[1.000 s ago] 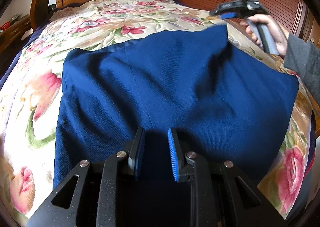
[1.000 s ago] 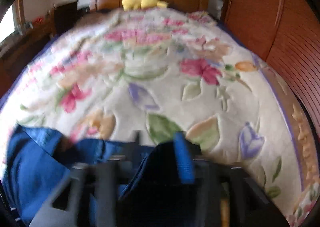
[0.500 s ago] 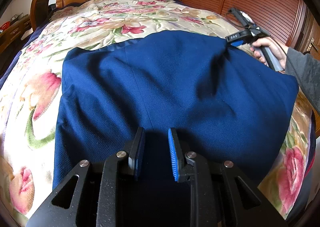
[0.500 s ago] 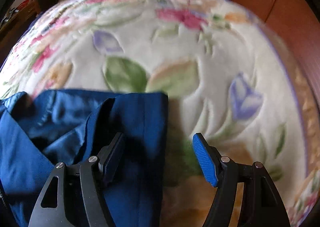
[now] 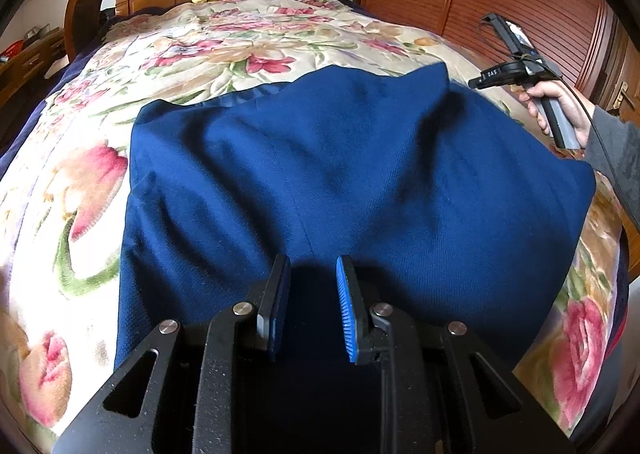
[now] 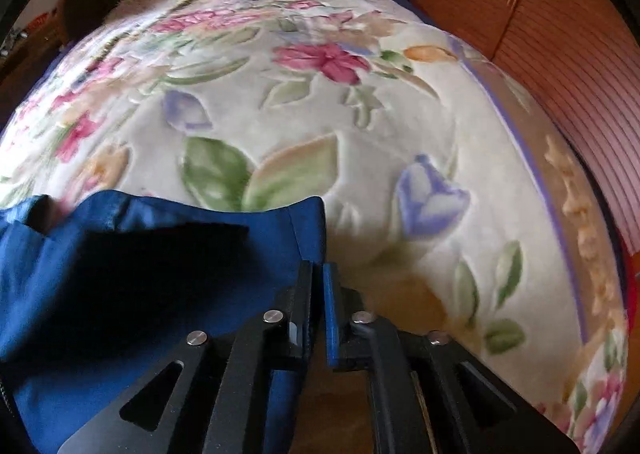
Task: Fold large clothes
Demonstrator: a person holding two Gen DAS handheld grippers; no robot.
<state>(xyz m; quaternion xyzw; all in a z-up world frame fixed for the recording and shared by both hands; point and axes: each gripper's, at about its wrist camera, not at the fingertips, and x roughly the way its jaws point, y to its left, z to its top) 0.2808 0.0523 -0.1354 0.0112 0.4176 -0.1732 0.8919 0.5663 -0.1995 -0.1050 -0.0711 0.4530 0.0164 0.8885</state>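
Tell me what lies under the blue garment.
The blue garment lies spread on the floral bedspread, which shows all around it. The bedspread directly beneath, and any folded-under fabric layers, are covered from view.

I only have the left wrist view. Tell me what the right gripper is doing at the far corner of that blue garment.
Observer: In the right wrist view, the right gripper has just been closing. Its pads stand almost together at the right-hand edge of the blue garment.
Operator: Confirm there's cloth between them.
Observer: It looks so. The garment's edge runs straight down into the narrow gap, though blur keeps me from being certain.
Operator: Say what lies beside it.
Observer: Only the floral quilt lies to the right of the jaws, with a purple tulip print close by.
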